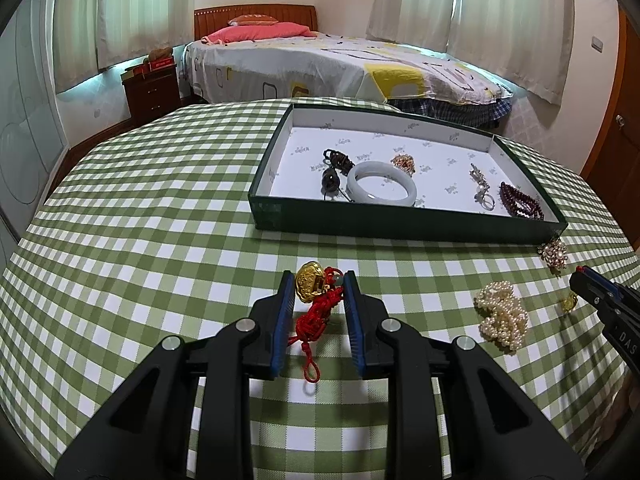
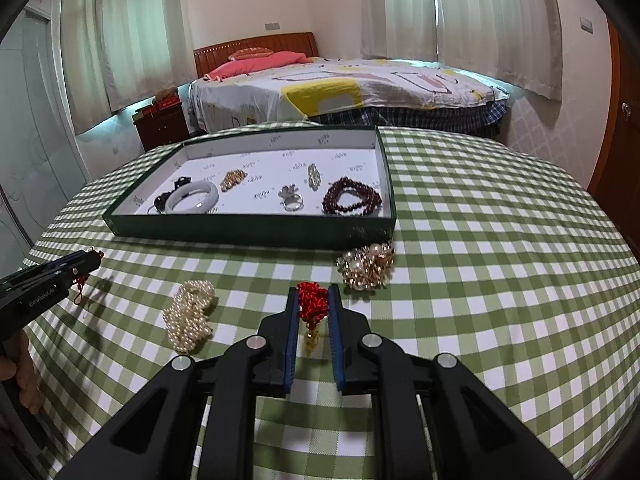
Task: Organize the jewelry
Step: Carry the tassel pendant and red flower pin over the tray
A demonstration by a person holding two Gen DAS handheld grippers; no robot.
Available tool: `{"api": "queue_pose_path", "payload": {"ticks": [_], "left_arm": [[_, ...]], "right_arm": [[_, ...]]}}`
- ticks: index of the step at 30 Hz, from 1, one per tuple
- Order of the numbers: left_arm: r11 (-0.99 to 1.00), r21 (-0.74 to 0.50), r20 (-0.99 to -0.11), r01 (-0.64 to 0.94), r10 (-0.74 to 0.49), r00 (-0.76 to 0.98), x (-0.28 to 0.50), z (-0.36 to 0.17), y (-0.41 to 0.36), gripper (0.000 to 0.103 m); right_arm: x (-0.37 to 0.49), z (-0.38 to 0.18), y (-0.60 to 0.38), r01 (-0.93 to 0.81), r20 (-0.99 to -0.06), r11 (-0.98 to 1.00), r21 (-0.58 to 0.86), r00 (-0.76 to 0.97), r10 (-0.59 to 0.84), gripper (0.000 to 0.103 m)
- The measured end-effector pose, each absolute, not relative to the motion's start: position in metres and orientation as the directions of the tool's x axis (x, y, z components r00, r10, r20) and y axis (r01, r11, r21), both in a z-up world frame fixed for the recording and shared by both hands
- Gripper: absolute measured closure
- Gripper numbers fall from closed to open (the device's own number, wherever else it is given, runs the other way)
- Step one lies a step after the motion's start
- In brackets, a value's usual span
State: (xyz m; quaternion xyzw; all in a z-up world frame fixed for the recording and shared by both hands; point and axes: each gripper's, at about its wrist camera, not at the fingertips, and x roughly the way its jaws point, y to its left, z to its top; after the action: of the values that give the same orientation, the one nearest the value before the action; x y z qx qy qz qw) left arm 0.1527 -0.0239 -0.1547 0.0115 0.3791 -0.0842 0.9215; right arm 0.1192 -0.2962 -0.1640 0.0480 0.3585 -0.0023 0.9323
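- Left hand-held gripper [image 1: 316,284]: nearly closed, pads clamped on a gold pendant [image 1: 309,281] with red knotted cord [image 1: 320,312]; cord loop dangling below the pads, above the bench [image 1: 140,240].
- Right hand-held gripper [image 2: 314,294]: almost fully closed, pinching a red knotted ornament [image 2: 313,302]; small gold charm [image 2: 310,338] hanging beneath, between the fingers.
- Ahead of both hand-held grippers: shallow green tray [image 2: 240,232] with white lining, resting on the checked bench.
- Inside tray, well ahead of the left hand-held gripper: pale bangle [image 1: 380,189], dark bead piece [image 1: 334,168] touching its left side, small gold-toned cluster [image 1: 403,162] behind it.
- Inside tray, ahead of the right hand-held gripper: silver ring [image 2: 292,200], dark red bead bracelets [image 2: 352,196] near the right wall.
- Between the two hand-held grippers, on the bench: heap of pearl strands [image 2: 190,316].
- Just ahead and right of the right hand-held gripper: gold-and-pearl cluster [image 2: 366,266], touching the tray's near corner.
- Far left of the right wrist view: a hand [image 2: 24,372] on the left tool's grip.
- Background: bed [image 1: 340,64], curtains [image 1: 500,12].
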Motion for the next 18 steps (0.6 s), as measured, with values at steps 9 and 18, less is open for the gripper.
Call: {"api": "queue_pose_path", "payload": {"ticks": [9,18], "left_arm": [[0.982,-0.062,-0.663,0.177,-0.173,0.728,0.154,-0.130,-0.026,0.079],[0.974,-0.087,-0.618,0.209,-0.217,0.755,0.183,-0.102,-0.041,0.079]], "right_arm": [[0.127,-0.143,-0.294,0.025,-0.629,0.994,0.105,0.776,0.047,0.088],[0.161,-0.112,-0.290,0.000,-0.560,0.995,0.097,0.827,0.055,0.088]]}}
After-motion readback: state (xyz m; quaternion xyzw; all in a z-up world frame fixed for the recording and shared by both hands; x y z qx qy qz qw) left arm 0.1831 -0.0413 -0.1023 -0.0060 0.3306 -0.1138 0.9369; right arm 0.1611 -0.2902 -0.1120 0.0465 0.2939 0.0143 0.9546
